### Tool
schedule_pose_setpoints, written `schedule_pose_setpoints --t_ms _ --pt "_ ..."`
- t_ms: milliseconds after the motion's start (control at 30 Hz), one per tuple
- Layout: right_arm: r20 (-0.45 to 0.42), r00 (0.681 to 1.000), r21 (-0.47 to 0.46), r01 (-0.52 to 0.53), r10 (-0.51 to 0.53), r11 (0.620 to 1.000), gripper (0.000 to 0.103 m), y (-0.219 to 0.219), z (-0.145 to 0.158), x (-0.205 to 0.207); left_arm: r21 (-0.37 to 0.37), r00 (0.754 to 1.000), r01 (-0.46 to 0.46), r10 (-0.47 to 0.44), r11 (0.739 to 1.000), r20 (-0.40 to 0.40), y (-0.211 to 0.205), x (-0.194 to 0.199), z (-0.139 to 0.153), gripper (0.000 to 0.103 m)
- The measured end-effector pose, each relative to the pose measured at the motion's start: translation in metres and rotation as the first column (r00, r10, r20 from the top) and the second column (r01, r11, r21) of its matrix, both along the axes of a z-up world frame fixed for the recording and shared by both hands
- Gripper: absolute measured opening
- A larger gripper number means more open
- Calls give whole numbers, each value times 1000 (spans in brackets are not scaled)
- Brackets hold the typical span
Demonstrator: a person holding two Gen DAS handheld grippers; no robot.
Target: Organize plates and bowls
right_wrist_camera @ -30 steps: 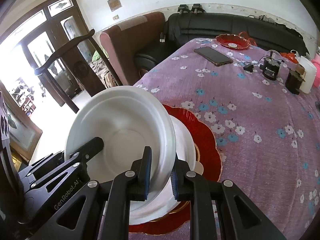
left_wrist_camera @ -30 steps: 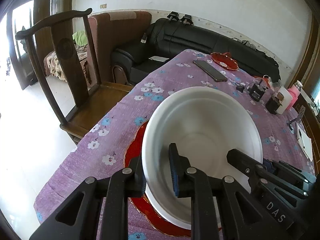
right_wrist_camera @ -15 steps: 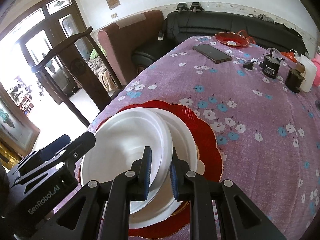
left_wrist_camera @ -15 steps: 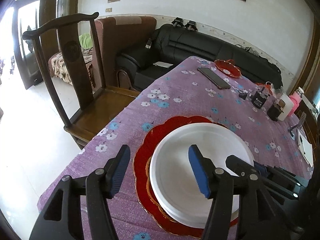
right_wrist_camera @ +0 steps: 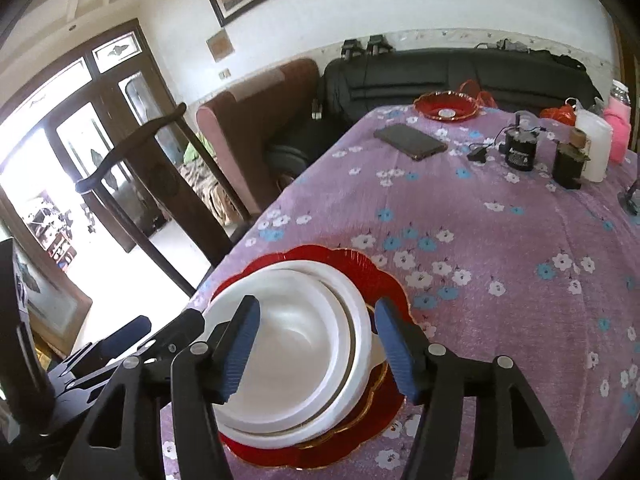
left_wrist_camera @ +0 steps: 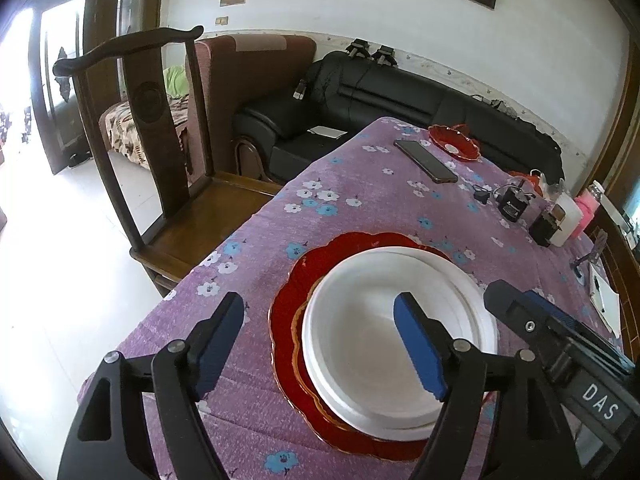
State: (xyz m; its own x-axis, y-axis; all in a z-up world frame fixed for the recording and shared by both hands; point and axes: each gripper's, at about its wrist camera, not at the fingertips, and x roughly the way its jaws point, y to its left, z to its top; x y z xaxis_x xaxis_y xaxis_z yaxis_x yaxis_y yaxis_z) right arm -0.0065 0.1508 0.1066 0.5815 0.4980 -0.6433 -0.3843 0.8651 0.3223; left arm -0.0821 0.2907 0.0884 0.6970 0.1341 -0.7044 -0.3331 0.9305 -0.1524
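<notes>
A white bowl [left_wrist_camera: 372, 320] [right_wrist_camera: 296, 344] rests in a stack on a white plate [right_wrist_camera: 280, 434] and a scalloped red plate [left_wrist_camera: 292, 300] [right_wrist_camera: 384, 280] near the table's front left corner. My left gripper [left_wrist_camera: 320, 340] hovers over the stack's left rim, its jaws opening, pads clear of the bowl. My right gripper [right_wrist_camera: 318, 344] straddles the bowl's right rim, its jaws opening too, pads apart from it. Each gripper shows in the other's view, the right [left_wrist_camera: 560, 344] and the left [right_wrist_camera: 120, 344]. A small red dish [left_wrist_camera: 454, 142] [right_wrist_camera: 446, 106] sits at the table's far end.
The purple flowered tablecloth [left_wrist_camera: 360, 208] carries a phone [left_wrist_camera: 425, 161] [right_wrist_camera: 410, 141], black adapters [right_wrist_camera: 520, 148], a white jar [right_wrist_camera: 594, 146] and a pink bottle [right_wrist_camera: 618, 132] at the far right. A wooden chair [left_wrist_camera: 160, 140] stands left of the table; a black sofa [left_wrist_camera: 400, 96] lies behind.
The tilted white bowl was lowered flat onto the stack. The left gripper released it first, then the right; both now stand apart from the rim, a little higher.
</notes>
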Motion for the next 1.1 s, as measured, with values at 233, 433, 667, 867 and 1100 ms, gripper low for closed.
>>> schedule_pose_setpoints --t_ms 233,433,667,867,1100 --pt "51 998 -12 30 -29 999 70 -20 6 -19 13 998 20 -21 1000 51 -12 -18 11 83" --pt "83 994 -21 70 -68 997 70 -44 6 -39 119 978 -58 33 991 204 -31 -50 37 87" --pt "145 985 -24 100 -95 995 73 -65 12 -68 217 869 -257 127 942 477 -56 -106 75 103" --pt "235 968 -48 101 -87 994 78 -68 22 -96 236 866 -295 155 926 475 -73 -116 81 103" --pt "266 961 -57 97 -78 994 83 -72 20 -114 229 920 -186 88 956 382 -90 -108 74 103"
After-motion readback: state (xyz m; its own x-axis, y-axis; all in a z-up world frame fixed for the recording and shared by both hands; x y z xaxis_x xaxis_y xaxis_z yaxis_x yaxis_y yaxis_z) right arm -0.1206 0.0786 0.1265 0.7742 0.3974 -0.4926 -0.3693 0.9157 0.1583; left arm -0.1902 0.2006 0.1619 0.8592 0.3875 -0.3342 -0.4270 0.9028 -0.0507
